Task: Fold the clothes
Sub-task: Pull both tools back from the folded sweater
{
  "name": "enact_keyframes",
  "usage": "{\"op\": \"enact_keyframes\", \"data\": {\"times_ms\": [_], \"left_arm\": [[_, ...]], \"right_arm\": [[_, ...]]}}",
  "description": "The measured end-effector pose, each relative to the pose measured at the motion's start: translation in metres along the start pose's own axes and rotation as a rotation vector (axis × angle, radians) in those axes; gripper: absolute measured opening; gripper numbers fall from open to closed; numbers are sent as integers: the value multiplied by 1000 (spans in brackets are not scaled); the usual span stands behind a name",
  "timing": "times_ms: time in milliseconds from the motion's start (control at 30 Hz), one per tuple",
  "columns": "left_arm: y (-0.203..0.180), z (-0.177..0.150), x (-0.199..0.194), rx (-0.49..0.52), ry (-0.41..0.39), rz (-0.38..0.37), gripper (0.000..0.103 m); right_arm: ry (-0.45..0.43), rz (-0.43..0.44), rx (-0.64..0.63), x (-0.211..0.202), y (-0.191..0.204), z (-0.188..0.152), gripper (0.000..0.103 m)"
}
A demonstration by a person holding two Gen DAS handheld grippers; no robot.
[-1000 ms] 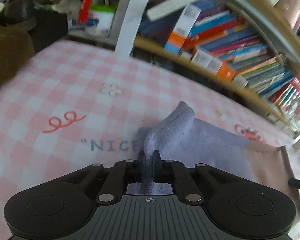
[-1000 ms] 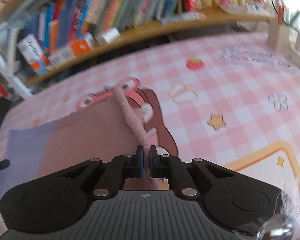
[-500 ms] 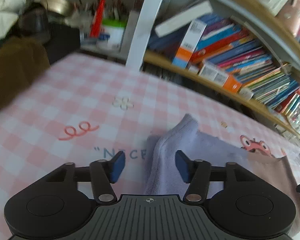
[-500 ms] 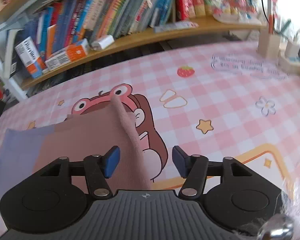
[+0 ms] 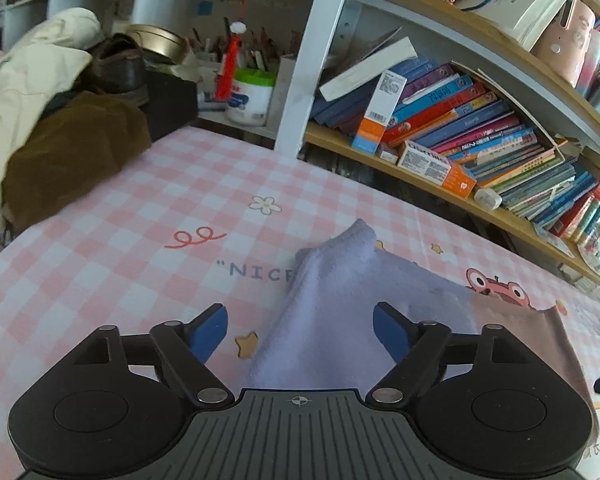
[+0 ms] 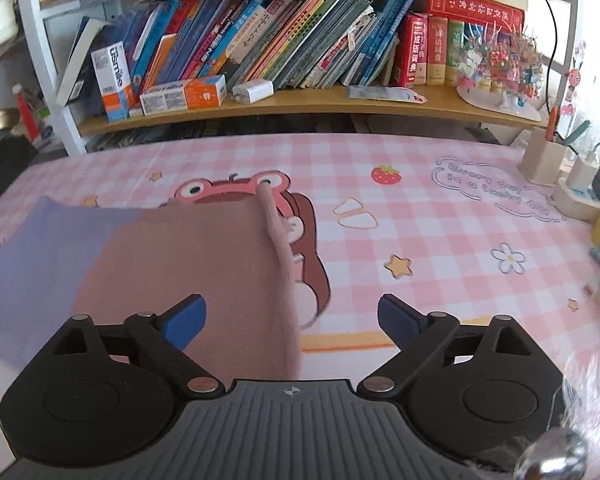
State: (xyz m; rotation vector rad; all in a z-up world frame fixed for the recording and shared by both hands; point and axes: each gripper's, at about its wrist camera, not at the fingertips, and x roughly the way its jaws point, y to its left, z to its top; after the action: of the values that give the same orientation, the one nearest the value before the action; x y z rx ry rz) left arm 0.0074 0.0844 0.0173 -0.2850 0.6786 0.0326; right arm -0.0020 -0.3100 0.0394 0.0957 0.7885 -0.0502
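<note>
Left wrist view: the left gripper [image 5: 300,330], matte black with ribbed housing and blue pads, has just been spreading its jaws and now stands wide, holding nothing; the fuzzy lavender end of the cloth [image 5: 340,304] lies between them, rumpled into a soft peak. From the right wrist, the right gripper [image 6: 292,316] has likewise just opened wide, empty, over the cloth's brownish-pink end, whose rolled edge forms a raised ridge. Beneath lies a smooth pink checked table mat [image 6: 440,240] printed with a cartoon. Beyond, a wooden bookshelf [image 6: 300,100] carries slanting glossy books.
</note>
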Motion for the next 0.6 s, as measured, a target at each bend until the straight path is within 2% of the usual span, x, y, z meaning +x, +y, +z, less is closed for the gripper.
{"op": "enact_keyframes", "data": {"times_ms": [367, 600], "left_arm": [[-48, -51, -51, -25, 6, 29, 87], [-75, -89, -74, -47, 46, 46, 88]], "right_arm": [[45, 50, -45, -33, -26, -50, 94], [47, 89, -58, -55, -45, -75, 94]]}}
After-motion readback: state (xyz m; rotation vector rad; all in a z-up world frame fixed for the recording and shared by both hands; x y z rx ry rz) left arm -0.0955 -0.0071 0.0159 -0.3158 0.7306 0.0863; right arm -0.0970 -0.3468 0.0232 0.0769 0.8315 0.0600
